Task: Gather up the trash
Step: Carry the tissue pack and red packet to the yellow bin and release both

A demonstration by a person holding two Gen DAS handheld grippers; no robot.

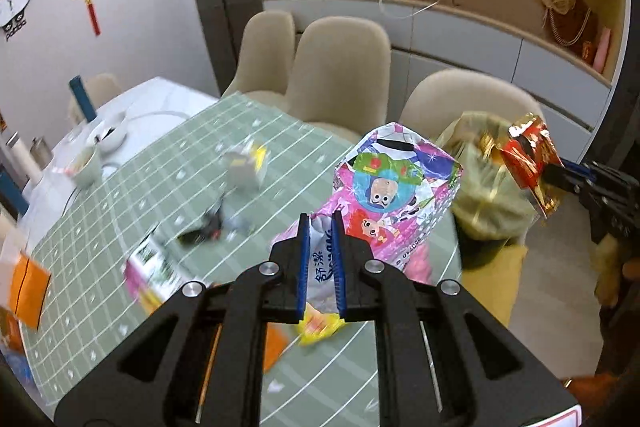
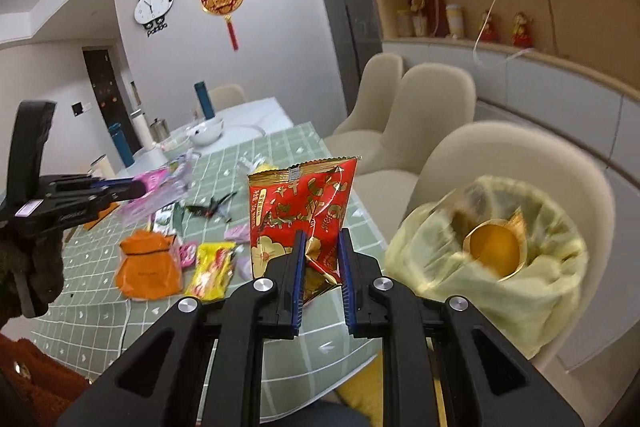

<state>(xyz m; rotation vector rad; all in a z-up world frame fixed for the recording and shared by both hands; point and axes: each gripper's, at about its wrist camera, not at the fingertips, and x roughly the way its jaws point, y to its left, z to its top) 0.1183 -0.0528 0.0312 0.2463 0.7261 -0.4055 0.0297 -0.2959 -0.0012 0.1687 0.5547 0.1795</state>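
My left gripper [image 1: 321, 223] is shut on a pink cartoon-printed packet [image 1: 392, 187] and holds it up above the table's right end. It also shows in the right wrist view [image 2: 160, 187]. My right gripper [image 2: 322, 241] is shut on a red and gold snack wrapper [image 2: 300, 211] and holds it upright, left of the yellow trash bag [image 2: 492, 259]. The bag stands open beside a beige chair, with a round gold lid [image 2: 494, 247] inside. In the left wrist view the red wrapper [image 1: 530, 157] hangs over the bag [image 1: 480, 187].
The green checked tablecloth [image 2: 280, 147] carries an orange pouch [image 2: 146, 267], a yellow wrapper [image 2: 210, 269], a black wrapper [image 2: 210, 207] and other litter. Bowls and bottles [image 2: 204, 103] stand at the far end. Beige chairs [image 2: 432, 107] line the right side.
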